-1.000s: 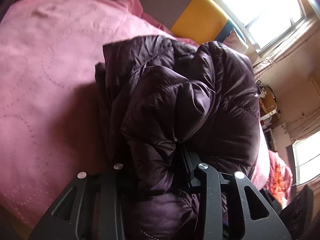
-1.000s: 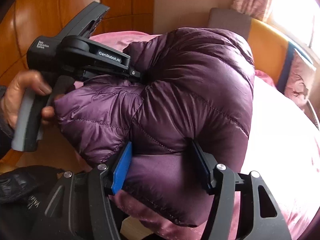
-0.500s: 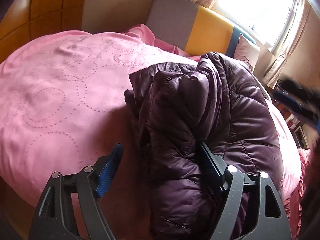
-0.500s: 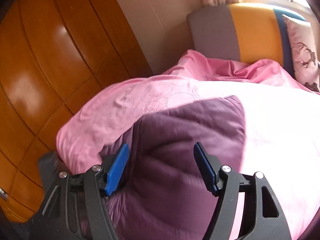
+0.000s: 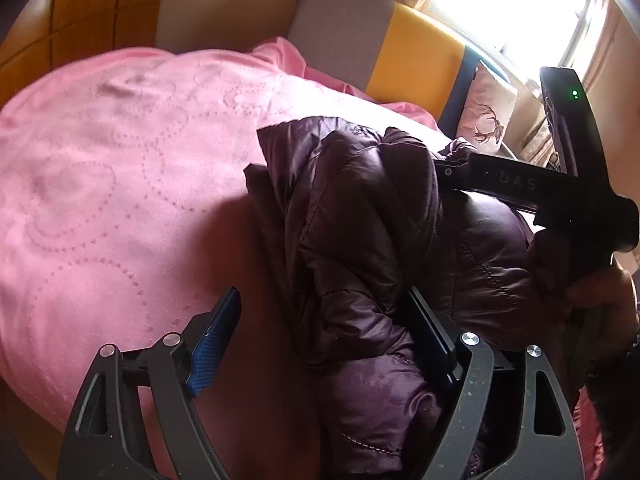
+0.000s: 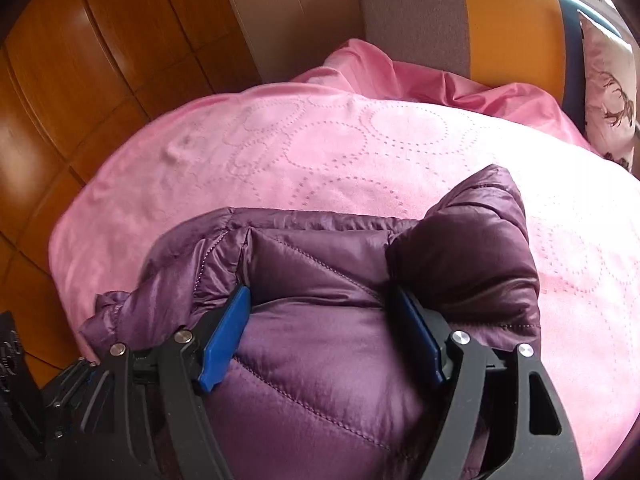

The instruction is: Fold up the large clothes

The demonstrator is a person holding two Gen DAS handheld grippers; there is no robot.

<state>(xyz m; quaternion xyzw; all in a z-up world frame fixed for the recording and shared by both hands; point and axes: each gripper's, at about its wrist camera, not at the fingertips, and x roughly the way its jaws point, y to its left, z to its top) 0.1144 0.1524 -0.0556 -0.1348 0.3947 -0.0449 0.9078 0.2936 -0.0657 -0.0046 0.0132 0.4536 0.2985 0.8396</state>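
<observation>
Near the quilt's [image 5: 120,184] front edge lies the folded jacket [image 5: 360,232], long axis running toward the headboard [image 6: 460,16]; bare quilt spreads left and beyond. Left gripper [image 5: 324,340] and right gripper [image 6: 320,332], jaws just widened, straddle it unclamped

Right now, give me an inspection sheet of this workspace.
Surface: pink bedspread, dotted circle pattern, rumpled near the headboard.
Job's things: purple puffer jacket bundled on the bedspread.
Clutter: deer-print pillow by the headboard.
Grippers: left gripper open, jacket against one pad only; right gripper open, jacket bulging between the pads. Both have just been opening.
Cables: nothing seen.
Surroundings: wooden panelling, bright window, curtains.
</observation>
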